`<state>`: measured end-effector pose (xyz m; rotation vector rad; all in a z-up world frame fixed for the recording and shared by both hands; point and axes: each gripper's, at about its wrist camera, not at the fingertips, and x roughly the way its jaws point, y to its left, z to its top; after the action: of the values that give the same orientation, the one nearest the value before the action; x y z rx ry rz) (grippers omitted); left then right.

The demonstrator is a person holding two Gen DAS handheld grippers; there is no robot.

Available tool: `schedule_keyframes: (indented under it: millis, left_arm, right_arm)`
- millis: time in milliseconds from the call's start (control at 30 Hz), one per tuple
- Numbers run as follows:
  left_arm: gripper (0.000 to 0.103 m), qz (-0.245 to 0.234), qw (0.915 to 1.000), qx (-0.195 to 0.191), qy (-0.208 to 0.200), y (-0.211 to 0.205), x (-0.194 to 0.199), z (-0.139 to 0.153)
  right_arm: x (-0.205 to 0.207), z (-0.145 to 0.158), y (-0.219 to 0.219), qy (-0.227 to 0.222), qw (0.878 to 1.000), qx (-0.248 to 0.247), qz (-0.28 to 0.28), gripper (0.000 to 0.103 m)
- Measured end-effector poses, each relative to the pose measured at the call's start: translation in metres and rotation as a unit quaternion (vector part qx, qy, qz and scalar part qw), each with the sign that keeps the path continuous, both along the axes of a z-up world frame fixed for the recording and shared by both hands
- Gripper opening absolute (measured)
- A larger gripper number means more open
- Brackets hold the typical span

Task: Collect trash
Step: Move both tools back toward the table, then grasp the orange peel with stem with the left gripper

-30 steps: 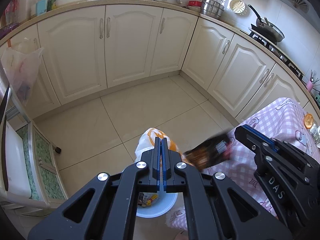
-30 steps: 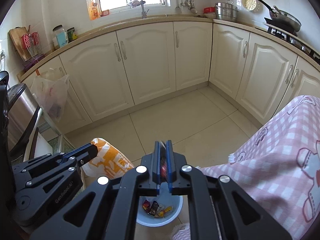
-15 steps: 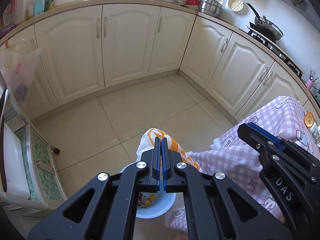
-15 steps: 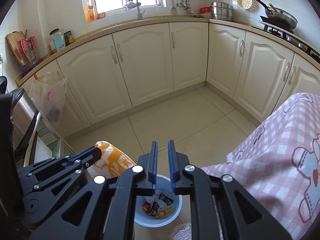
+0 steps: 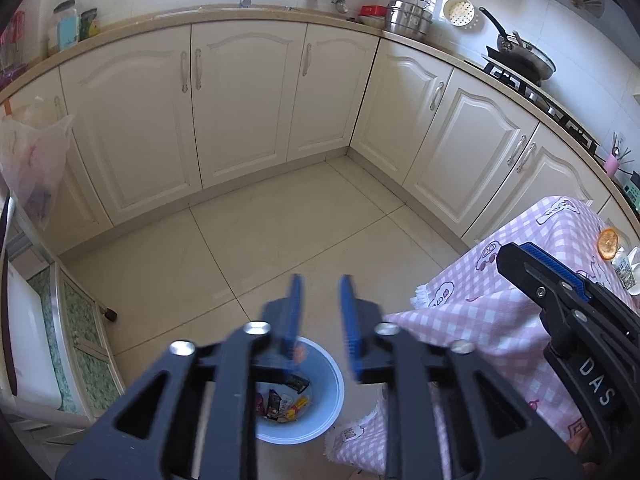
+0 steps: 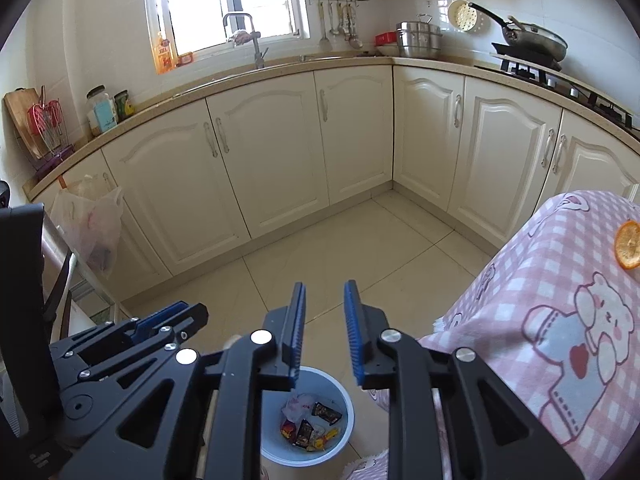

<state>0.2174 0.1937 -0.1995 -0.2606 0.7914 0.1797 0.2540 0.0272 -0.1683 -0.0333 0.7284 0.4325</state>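
Observation:
A light blue bin stands on the floor beside the table, with several snack wrappers inside. It also shows in the right wrist view, with wrappers and a crumpled white piece in it. My left gripper is open and empty, above the bin. My right gripper is open and empty, also above the bin. Each gripper shows in the other's view: the right one, the left one.
A table with a pink checked cloth stands at the right, with an orange slice on it. Cream cabinets line the far walls. A plastic bag hangs at the left. A steel shelf unit stands at the left.
Both grippers have opened. The dark wrapper left the right gripper and the orange-and-white bag left the left gripper; neither is in the fingers now. Both views have tilted up slightly.

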Motion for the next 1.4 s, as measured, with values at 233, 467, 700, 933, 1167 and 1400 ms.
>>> schedule_keyframes:
  millis: [233,467,700,933,1167,1400]
  left_arm:
    - [0.030,-0.012,0.9997,0.003,-0.020,-0.019,-0.006,0.023]
    - [0.032,-0.061,0.9966,0.002,-0.055,-0.070,-0.013,0.060]
    - [0.036,-0.128,0.9893,0.004,-0.071,-0.140,-0.008,0.082]
    - [0.044,-0.202,0.9768,0.016,-0.070,-0.220,0.009,0.089]
    - [0.046,-0.250,0.9667,0.016,-0.054,-0.276,0.033,0.083]
    - [0.047,-0.275,0.9607,0.010,-0.032,-0.311,0.070,0.068]
  right_arm:
    - [-0.008,0.018,-0.025,-0.012,1.000,0.010,-0.016,0.021]
    - [-0.023,0.050,-0.076,-0.040,0.997,0.023,-0.058,0.025]
    - [-0.036,0.073,-0.161,-0.062,0.990,0.032,-0.124,0.031]
    - [-0.039,0.077,-0.259,-0.057,0.975,0.036,-0.212,0.038]
    - [-0.029,0.060,-0.316,-0.030,0.966,0.035,-0.256,0.041]
    - [-0.003,0.042,-0.350,0.002,0.962,0.030,-0.272,0.044]
